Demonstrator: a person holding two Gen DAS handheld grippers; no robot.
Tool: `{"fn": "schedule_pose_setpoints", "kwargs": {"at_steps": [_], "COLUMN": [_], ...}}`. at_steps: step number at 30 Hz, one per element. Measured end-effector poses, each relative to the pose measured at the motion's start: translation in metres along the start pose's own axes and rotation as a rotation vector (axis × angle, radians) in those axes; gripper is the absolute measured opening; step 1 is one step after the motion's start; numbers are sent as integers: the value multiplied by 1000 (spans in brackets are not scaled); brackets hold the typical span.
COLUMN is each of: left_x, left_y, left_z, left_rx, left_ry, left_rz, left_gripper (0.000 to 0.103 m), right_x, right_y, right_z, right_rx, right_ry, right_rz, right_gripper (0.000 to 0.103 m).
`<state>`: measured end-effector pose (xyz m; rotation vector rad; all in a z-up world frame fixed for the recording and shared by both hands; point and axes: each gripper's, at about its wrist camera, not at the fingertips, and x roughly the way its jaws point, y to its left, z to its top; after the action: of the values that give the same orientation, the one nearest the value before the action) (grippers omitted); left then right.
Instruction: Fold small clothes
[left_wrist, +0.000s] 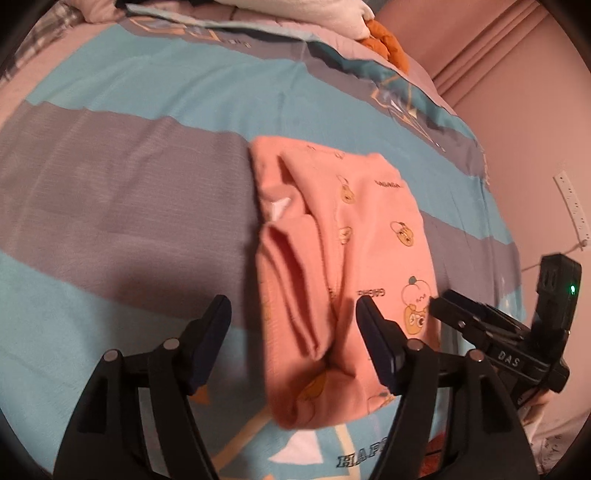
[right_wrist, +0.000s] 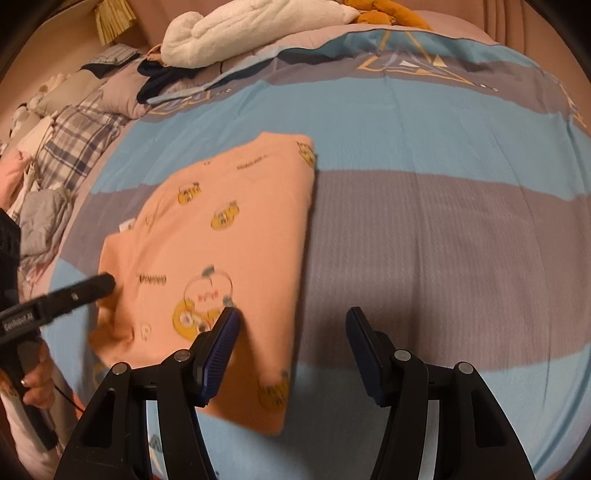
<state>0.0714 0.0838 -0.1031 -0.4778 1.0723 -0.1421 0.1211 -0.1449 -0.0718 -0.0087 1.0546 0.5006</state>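
A small pink garment printed with yellow cartoon bears lies folded into a long rectangle on the blue and grey striped bedspread. My left gripper hovers open over its near end. One finger is beside the folded sleeve edge, the other above the printed part, and neither pad presses the cloth. In the right wrist view the same garment lies left of centre. My right gripper stands open over its right edge with the left fingertip above the cloth. Each gripper appears in the other's view: the right gripper, the left gripper.
A white fluffy blanket and an orange plush lie at the far end of the bed. A pile of clothes and plaid bedding lines the left side. A pink wall with a power strip rises right of the bed. A hand holds the left gripper.
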Motion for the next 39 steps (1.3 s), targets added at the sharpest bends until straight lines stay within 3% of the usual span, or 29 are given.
{"fn": "schedule_pose_setpoints", "kwargs": {"at_steps": [5, 9, 11, 12, 15, 19, 28, 39], "left_x": [28, 32, 32, 34, 33, 22, -15, -1], "left_y": [2, 1, 0, 0, -4, -17, -68, -116], "left_z": [9, 16, 18, 19, 18, 17, 15, 16], "left_rx": [-27, -50, -55, -62, -80, -73, 30, 108], "left_ry": [89, 83, 84, 92, 92, 58, -42, -51], "left_rz": [-56, -83, -84, -101, -91, -40, -36, -53], "left_gripper": [70, 67, 56, 45, 35, 27, 26, 27], "right_x": [12, 23, 29, 30, 37, 29, -25, -58], "right_y": [5, 10, 10, 9, 7, 9, 16, -18], "right_z": [11, 16, 18, 18, 18, 18, 21, 26], "right_rx": [18, 25, 45, 63, 82, 65, -34, -17], "right_ry": [24, 54, 67, 65, 70, 46, -85, -164], "right_rz": [62, 101, 131, 141, 160, 159, 113, 61], "right_gripper": [60, 60, 60, 60, 50, 25, 20, 20]}}
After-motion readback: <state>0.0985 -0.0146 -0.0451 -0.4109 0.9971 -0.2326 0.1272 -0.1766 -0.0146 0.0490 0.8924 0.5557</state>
